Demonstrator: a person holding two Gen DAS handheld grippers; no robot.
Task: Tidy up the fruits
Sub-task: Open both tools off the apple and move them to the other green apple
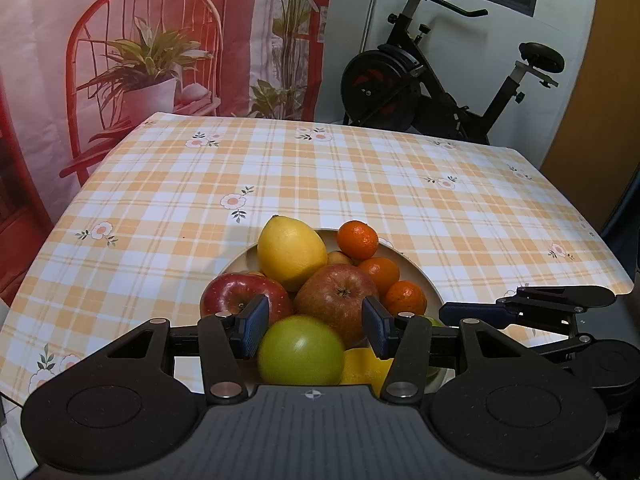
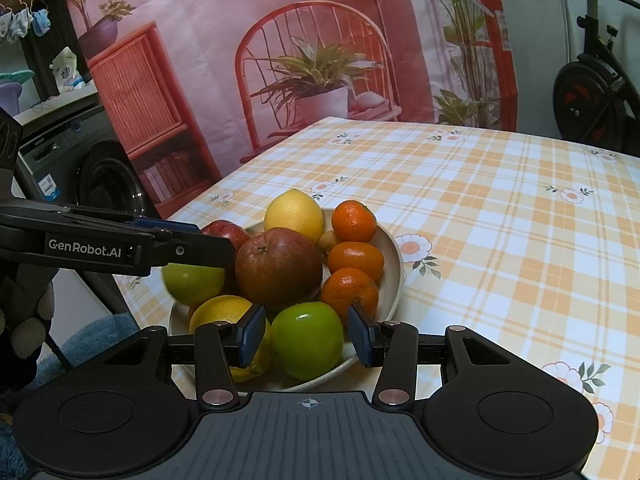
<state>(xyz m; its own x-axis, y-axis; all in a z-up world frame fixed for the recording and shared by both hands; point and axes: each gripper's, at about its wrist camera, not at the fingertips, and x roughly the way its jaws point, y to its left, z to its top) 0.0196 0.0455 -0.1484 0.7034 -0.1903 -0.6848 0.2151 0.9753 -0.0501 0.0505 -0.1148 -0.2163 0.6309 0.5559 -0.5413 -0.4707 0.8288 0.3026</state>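
Observation:
A cream bowl (image 1: 416, 268) near the table's front edge holds two lemons, two red apples (image 1: 338, 294), three mandarins (image 1: 357, 240) and two green apples. In the left wrist view, my left gripper (image 1: 315, 330) is open around one green apple (image 1: 300, 350). The apple lies against the left pad, with a gap to the right pad. In the right wrist view, my right gripper (image 2: 307, 336) is shut on the other green apple (image 2: 306, 340) at the bowl's (image 2: 394, 256) front rim. There the left gripper's finger (image 2: 188, 246) lies over the first green apple (image 2: 192, 282).
The checked orange tablecloth (image 1: 360, 184) is bare behind and right of the bowl. A printed backdrop with a red chair (image 1: 140, 60) hangs behind the table. An exercise bike (image 1: 420, 80) stands at the back right. A washing machine (image 2: 80, 168) stands left of the table.

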